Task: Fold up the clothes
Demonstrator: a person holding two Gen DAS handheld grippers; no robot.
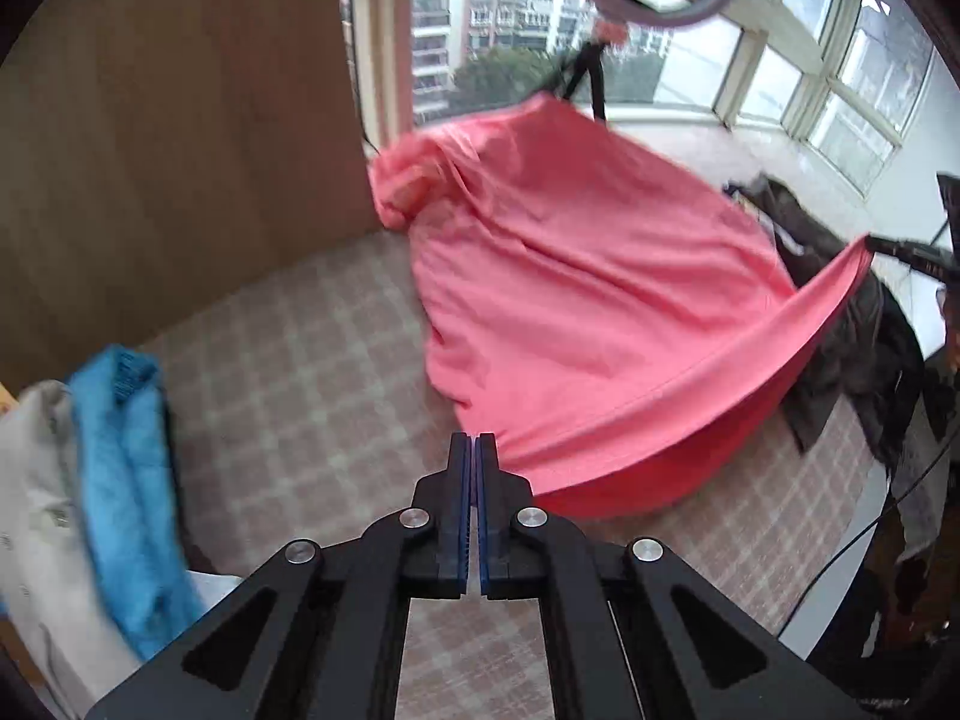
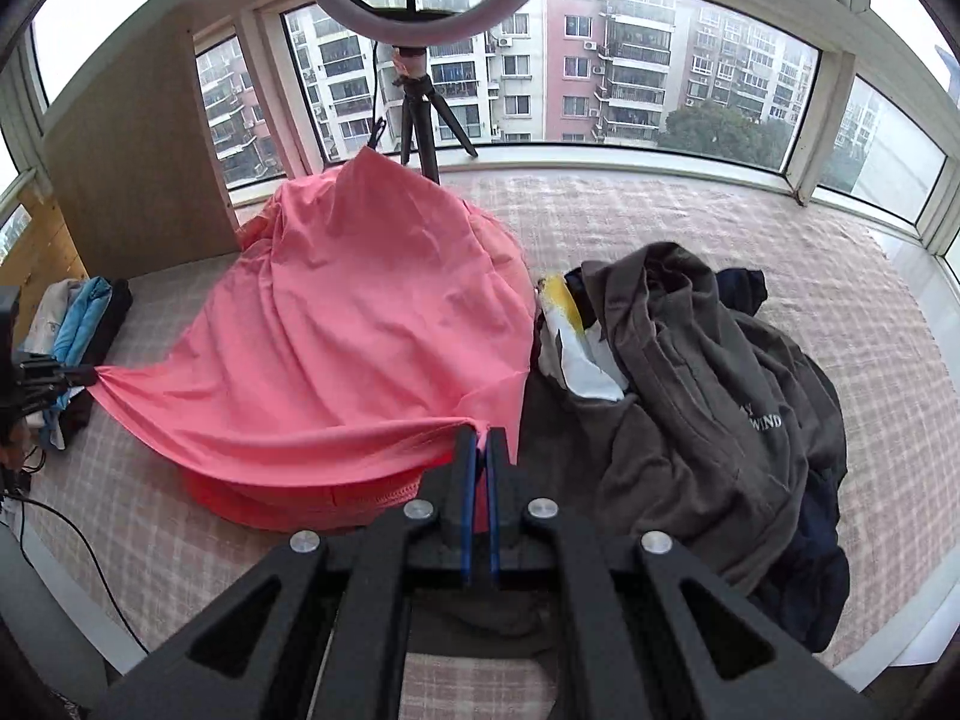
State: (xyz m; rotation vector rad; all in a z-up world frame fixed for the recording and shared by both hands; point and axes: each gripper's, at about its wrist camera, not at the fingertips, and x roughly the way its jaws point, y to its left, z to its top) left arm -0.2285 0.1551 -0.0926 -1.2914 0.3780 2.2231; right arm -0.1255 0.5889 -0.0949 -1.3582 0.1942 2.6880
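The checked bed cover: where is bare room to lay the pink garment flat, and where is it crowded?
Bare checked cover lies between the window sill and the grey hoodie pile. Another free patch lies between the folded stack and the pink garment. It is crowded on the right where the hoodie pile lies, touching the pink garment's edge.

Only one bit of readable text: white capital letters on the grey-brown hoodie heaped on the right of the checked mat, seen from the right wrist view. Lower line reads "WIND", the line above it shows only a "Y" at its end, the rest folded out of sight. Small print on the pale folded garment at the left edge of the left wrist view is too blurred to read. No other labels, brands, numbers or signs legible anywhere
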